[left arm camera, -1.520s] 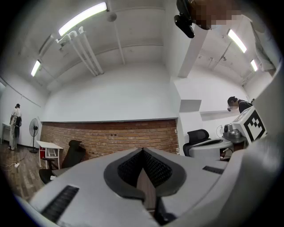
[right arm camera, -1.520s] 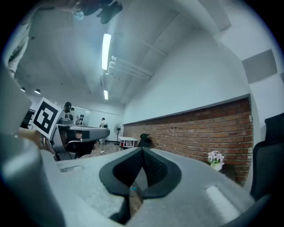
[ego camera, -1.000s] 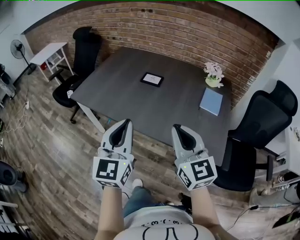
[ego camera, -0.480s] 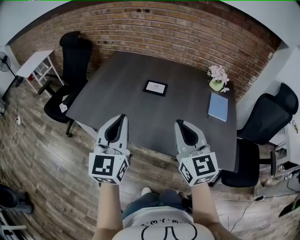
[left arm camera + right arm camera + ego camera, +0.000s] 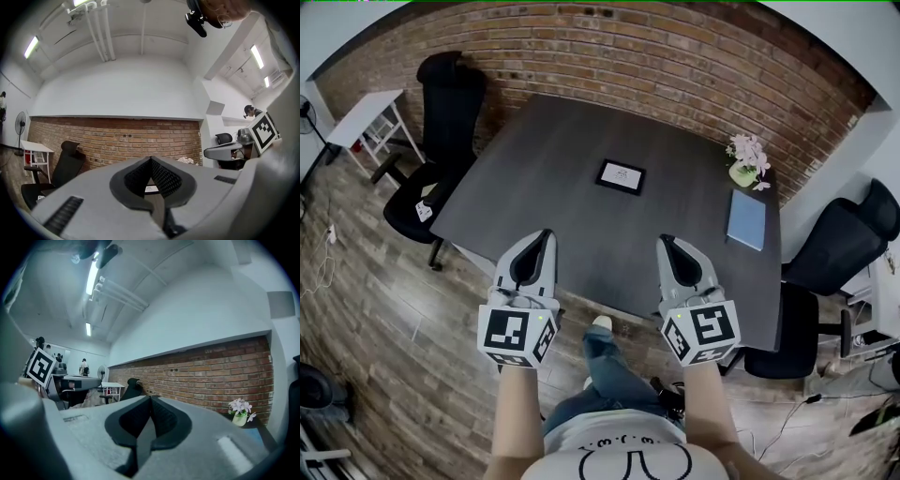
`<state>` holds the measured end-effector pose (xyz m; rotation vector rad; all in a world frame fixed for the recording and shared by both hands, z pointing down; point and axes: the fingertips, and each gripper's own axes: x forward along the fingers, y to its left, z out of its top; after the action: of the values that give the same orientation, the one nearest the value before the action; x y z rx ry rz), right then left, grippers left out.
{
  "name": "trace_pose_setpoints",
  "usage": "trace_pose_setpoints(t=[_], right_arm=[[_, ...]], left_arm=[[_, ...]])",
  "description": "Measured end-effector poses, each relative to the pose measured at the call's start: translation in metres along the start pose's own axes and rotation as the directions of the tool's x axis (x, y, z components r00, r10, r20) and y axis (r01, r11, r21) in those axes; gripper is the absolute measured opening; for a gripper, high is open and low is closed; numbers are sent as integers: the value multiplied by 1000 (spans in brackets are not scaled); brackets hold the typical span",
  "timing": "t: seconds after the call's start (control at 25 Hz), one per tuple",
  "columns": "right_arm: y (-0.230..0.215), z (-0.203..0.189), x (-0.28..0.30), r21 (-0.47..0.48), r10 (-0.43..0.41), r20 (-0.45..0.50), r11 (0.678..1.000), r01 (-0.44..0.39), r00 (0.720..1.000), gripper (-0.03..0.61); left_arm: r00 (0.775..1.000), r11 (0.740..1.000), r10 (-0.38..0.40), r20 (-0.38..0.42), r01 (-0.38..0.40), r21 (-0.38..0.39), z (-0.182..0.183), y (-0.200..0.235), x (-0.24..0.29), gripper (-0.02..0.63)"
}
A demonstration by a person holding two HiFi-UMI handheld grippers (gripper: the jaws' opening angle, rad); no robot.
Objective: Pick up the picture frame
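A small black picture frame with a white print lies flat near the middle of the dark grey table. My left gripper and right gripper hover side by side over the table's near edge, well short of the frame, both shut and holding nothing. In the left gripper view a sliver of the frame shows through the notch of the closed left gripper. The right gripper points level toward the brick wall, and the frame is hidden in that view.
A potted pink flower and a blue notebook sit at the table's right side. Black office chairs stand at the left and right. A white side table is at far left. Brick wall behind.
Both grippers have advanced from over the floor to over the table's near edge. The table and frame look nearer and more centred. The jaws stayed shut.
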<state>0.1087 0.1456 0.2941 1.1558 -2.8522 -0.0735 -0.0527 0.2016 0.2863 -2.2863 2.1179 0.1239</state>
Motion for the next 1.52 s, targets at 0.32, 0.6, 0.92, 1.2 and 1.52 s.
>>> trace_pose_setpoints(t=[0.32,0.6,0.92,1.2,1.52], right_arm=[[-15,-13,61,35,-10,-6,999,10,1000,-3],[-57,-27,129,78,-63,-23,995,65,998,-3],[-120,-44,188,118,-145,-77,981,153,986,-3],[-146,-65,207,139,-174,-128,972,191,976,-3],[-161,-92,214,156,-207,-191,959,238,959,-3]], left_arm=[[999,999,-27,-39,28,24,-13,30,51,-2],[992,994,-110,-65,110,-4,-29,54,134,-3],[969,967,-235,-78,224,-125,-50,62,238,-2],[948,943,-298,-115,275,-186,-71,62,280,-3],[918,925,-347,-194,301,-231,-105,58,305,-3]])
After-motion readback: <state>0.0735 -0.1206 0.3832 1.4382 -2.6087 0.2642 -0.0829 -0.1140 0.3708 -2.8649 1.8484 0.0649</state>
